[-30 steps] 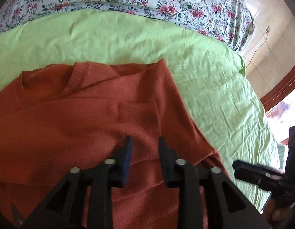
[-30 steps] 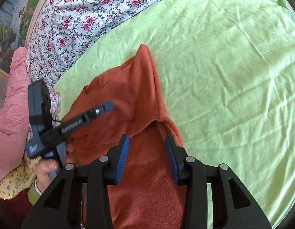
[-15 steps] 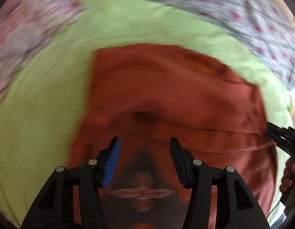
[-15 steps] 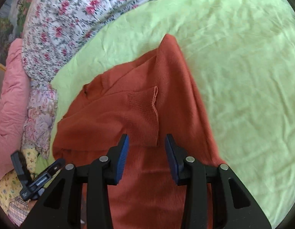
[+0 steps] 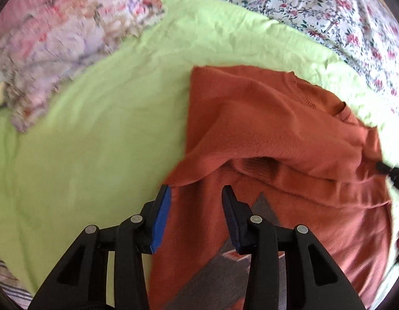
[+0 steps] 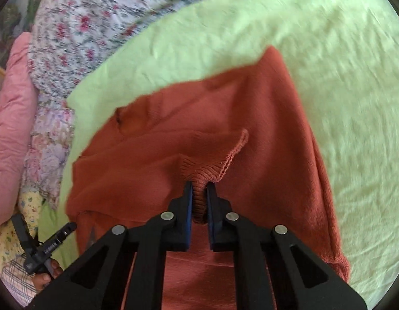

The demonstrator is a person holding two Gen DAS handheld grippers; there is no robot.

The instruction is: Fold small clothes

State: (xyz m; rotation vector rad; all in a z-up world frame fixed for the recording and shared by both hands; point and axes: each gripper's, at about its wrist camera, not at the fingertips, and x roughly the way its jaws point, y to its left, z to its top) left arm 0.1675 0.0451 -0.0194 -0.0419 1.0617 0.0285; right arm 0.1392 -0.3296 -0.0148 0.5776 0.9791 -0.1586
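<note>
The rust-orange sweater [image 6: 264,134] is spread on the green sheet [image 6: 328,51], away from its edges. Its ribbed cuff [image 6: 199,193] is pinched in the right gripper [image 6: 199,201]. The left gripper [image 5: 197,201], half-open and closing on nothing, is held over the sweater's opposite side edge, across the garment's width.

Rust-orange sweater [image 6: 264,118]: soft, matt knit cloth, its ribbed cuff [image 6: 215,170] showing coarser stitches. Green sheet [image 6: 341,64]: thin, matt woven cloth, lying finely creased. Floral bedding [image 5: 315,2]: printed cotton-like cloth. Gripper fingers [image 5: 160,214]: matt black plastic carrying blue pads and bright metal rivets
</note>
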